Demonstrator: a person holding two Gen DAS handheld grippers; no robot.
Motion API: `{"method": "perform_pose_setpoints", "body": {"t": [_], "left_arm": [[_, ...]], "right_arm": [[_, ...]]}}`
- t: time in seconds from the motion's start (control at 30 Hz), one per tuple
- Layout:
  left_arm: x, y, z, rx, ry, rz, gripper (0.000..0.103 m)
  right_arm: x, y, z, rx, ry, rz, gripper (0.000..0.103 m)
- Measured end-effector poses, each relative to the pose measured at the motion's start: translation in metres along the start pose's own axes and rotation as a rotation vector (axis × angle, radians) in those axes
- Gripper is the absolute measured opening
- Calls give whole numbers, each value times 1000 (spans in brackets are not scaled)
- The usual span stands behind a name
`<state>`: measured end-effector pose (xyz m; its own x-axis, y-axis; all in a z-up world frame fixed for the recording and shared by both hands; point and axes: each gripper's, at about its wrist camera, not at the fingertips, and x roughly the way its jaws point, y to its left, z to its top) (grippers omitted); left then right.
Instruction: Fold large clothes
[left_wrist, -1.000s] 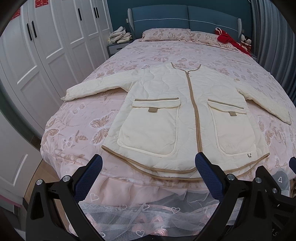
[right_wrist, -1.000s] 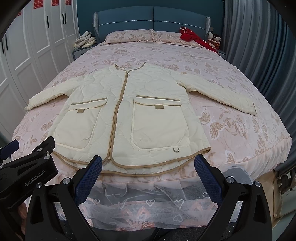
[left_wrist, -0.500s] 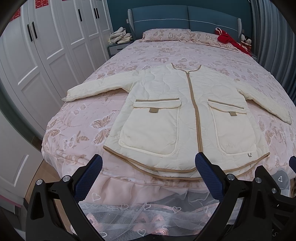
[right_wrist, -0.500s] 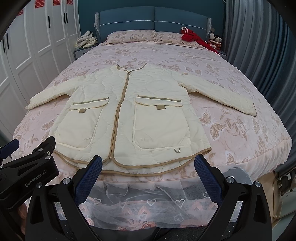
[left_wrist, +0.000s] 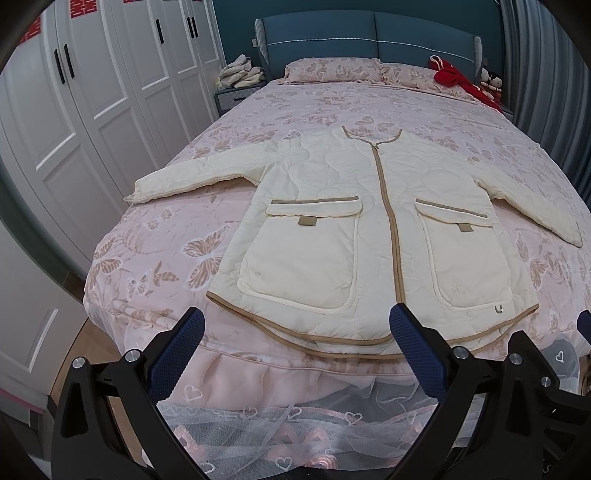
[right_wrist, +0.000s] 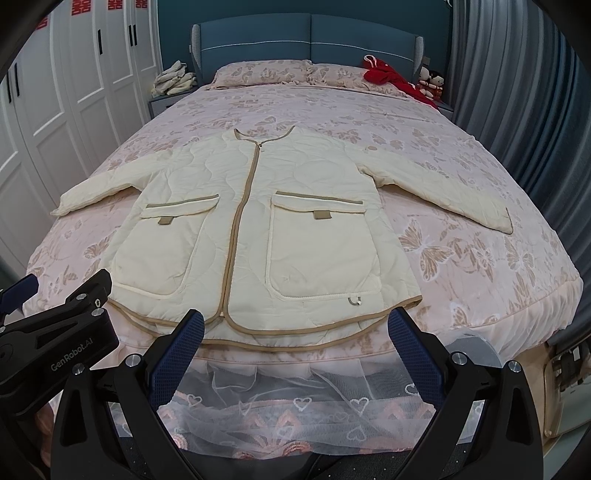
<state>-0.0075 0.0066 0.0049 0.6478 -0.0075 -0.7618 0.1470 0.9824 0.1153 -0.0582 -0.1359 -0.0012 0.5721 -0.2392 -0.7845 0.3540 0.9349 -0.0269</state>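
Left tool (right_wrist: 22, 295) appears only in right view.

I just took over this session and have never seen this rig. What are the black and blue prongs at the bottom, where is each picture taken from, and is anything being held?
There is no robot arm here. A person holds one pair of tongs in each hand, with a fisheye camera on each looking forward along its fingers. One picture comes from the left tongs, the other from the right tongs; the blue-padded prongs are their fingers. Both stand wide open at the foot of the bed and hold nothing. On the pink butterfly bedspread lies a cream quilted jacket, zipped, face up, sleeves spread, not yet folded. The black piece at the right view's lower left is the left tongs.
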Motion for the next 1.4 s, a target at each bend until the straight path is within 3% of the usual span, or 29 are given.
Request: {"method": "perform_pose_setpoints", "body": {"t": [0.93, 1.2, 1.4], "left_arm": [[-3, 6, -3, 2, 9, 1, 98], [12, 4, -6, 10, 34, 12, 98], [25, 5, -3, 9, 56, 15, 98]], "right_arm": [[0, 3, -1, 0, 3, 1, 98], [1, 8, -4, 7, 22, 13, 98], [22, -11, 0, 37, 33, 19, 98]]}}
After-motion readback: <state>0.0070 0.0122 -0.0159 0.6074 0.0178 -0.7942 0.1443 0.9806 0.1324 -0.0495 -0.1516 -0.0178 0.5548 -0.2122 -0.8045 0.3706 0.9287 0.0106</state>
